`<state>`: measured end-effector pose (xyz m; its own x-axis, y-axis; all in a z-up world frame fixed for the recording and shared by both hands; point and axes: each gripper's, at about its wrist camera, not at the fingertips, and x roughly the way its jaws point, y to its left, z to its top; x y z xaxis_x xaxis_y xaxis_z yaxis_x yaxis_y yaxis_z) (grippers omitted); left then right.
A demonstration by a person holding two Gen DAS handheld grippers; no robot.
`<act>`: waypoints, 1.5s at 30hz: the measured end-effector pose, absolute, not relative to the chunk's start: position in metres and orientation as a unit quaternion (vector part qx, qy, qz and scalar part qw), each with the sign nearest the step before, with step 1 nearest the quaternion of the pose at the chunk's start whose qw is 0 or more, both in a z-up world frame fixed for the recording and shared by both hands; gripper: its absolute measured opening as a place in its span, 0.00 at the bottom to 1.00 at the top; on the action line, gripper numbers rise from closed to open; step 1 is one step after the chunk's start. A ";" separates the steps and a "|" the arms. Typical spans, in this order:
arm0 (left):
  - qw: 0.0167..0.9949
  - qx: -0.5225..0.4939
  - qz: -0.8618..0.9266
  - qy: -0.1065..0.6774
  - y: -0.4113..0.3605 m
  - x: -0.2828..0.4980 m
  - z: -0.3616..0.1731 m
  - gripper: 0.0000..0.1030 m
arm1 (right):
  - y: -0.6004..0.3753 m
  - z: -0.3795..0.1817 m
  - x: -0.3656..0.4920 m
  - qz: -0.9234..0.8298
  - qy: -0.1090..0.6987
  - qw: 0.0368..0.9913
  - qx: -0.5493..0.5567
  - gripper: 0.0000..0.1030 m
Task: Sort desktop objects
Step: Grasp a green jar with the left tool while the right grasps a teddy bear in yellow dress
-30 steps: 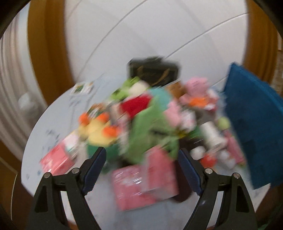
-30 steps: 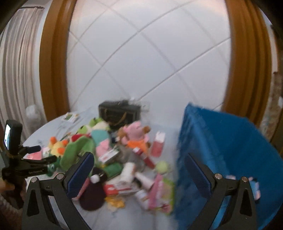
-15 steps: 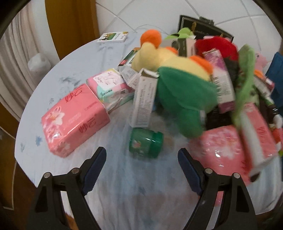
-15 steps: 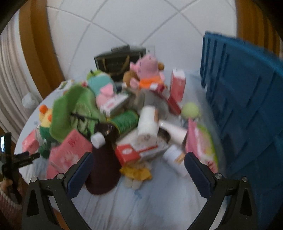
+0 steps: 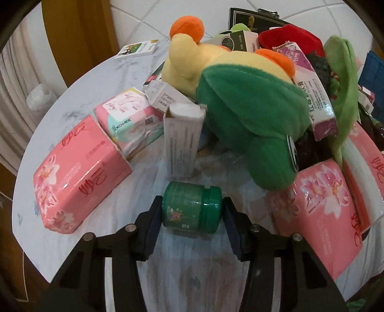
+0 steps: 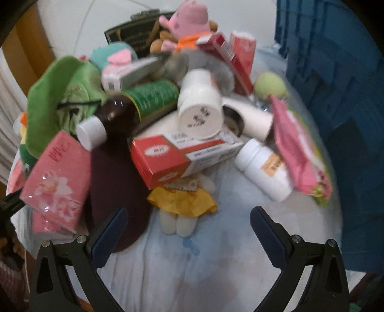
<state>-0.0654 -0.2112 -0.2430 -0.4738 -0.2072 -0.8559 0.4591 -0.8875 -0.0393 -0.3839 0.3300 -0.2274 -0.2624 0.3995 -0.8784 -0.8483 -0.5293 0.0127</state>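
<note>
A small green jar lies on its side on the round white table. My left gripper is shut on the green jar, one pad against each end. Behind it a heap holds a yellow-and-green plush, pink tissue packs and boxes. My right gripper is open and empty above the table, just short of a small doll in a yellow dress. A red-and-white box and a white pill bottle lie beyond it.
A blue crate stands at the right of the table. A dark brown bottle, a white tube, a pink pig plush and a black box sit in the heap. A small card box lies at the far left.
My left gripper moved forward and down and closed on the green jar. My right gripper moved closer to the heap and lower, staying open.
</note>
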 end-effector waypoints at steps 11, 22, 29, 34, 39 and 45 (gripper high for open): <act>0.205 0.449 -0.859 0.135 -0.204 -0.044 -0.213 0.47 | 0.354 -0.274 -0.404 0.737 0.230 0.418 -0.479 0.44; 0.181 0.379 -0.901 0.111 -0.174 -0.056 -0.147 0.47 | 0.320 -0.218 -0.351 0.763 0.244 0.404 -0.442 0.07; 0.145 0.369 -0.913 0.096 -0.144 -0.079 -0.129 0.47 | 0.319 -0.202 -0.341 0.763 0.247 0.407 -0.438 0.13; 0.130 0.376 -0.913 0.093 -0.130 -0.085 -0.131 0.47 | 0.310 -0.219 -0.343 0.760 0.255 0.382 -0.461 0.76; 0.122 0.383 -0.912 0.083 -0.116 -0.090 -0.128 0.47 | 0.320 -0.243 -0.368 0.758 0.245 0.373 -0.475 0.65; 0.117 0.380 -0.915 0.069 -0.102 -0.089 -0.122 0.47 | 0.318 -0.247 -0.378 0.759 0.220 0.376 -0.484 0.35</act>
